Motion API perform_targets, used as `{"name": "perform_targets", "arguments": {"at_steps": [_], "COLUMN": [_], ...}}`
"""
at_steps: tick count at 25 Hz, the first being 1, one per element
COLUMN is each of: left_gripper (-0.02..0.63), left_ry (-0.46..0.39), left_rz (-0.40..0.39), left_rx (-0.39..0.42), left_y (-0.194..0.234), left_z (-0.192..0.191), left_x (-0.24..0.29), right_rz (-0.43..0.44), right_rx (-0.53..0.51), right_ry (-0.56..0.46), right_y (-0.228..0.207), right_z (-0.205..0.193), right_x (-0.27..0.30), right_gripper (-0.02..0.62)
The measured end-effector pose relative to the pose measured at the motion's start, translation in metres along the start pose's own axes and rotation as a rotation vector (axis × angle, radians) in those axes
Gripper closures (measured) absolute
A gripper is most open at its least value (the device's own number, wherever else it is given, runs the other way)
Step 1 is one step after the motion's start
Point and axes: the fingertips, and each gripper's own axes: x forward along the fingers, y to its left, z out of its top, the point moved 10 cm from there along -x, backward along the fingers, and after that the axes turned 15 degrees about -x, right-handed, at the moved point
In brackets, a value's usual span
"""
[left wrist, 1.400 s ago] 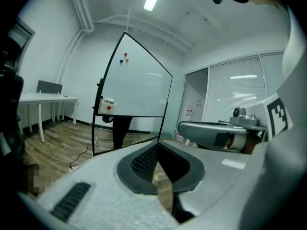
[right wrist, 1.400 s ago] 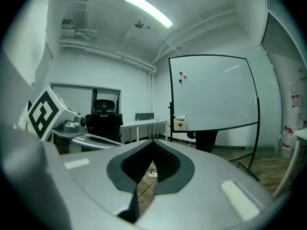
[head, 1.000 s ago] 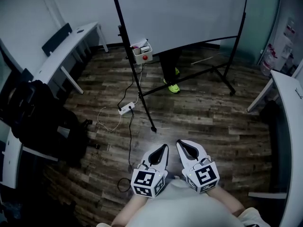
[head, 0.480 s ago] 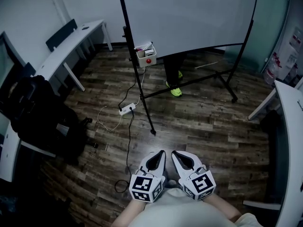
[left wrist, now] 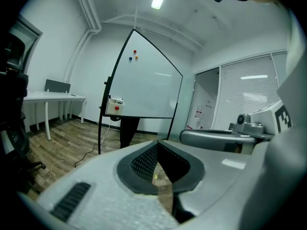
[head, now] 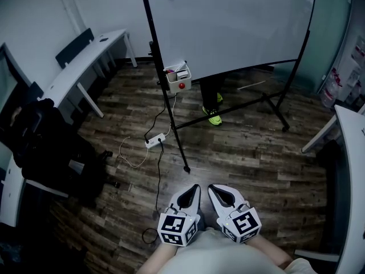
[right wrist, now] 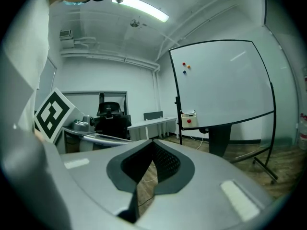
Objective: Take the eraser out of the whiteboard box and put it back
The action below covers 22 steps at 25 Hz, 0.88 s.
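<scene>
Much floor (head: 239,147) from left gripper (head: 197,186) (closed) to whiteboard box (head: 178,80)

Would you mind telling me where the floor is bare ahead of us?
Bare planks lie right of the stand's leg, up to the right-hand table. Left of it is crowded: power strip, cables, black chair.

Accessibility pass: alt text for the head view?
Left tool and right tool, both grey, shut and empty, sit low over a dark wood-plank floor. Ahead, a small white box with a red dot hangs on a large white whiteboard.
</scene>
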Motion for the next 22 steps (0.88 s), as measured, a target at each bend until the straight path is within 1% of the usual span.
{"name": "perform_targets", "arguments": {"at_steps": [3, 11, 22], "left_gripper": [0.603, 0.603, 0.603], "left_ry": [-0.010, -0.010, -0.006], "left_rz": [-0.003, -0.012, -0.003], "left_rx": [0.000, 0.003, -0.003], "left_y": [0.009, 0.039, 0.085], "left_z": [0.013, 0.049, 0.096], "left_x": [0.015, 0.053, 0.097], "right_rz": [-0.005, -0.004, -0.006], "right_rx": [-0.007, -0.006, -0.015], "right_ry": [-0.015, -0.008, 0.007], "right_y": [-0.012, -0.044, -0.079], "right_z": [0.003, 0.013, 0.025], "right_x": [0.015, 0.064, 0.129], "right_gripper": [0.591, 0.591, 0.589]}}
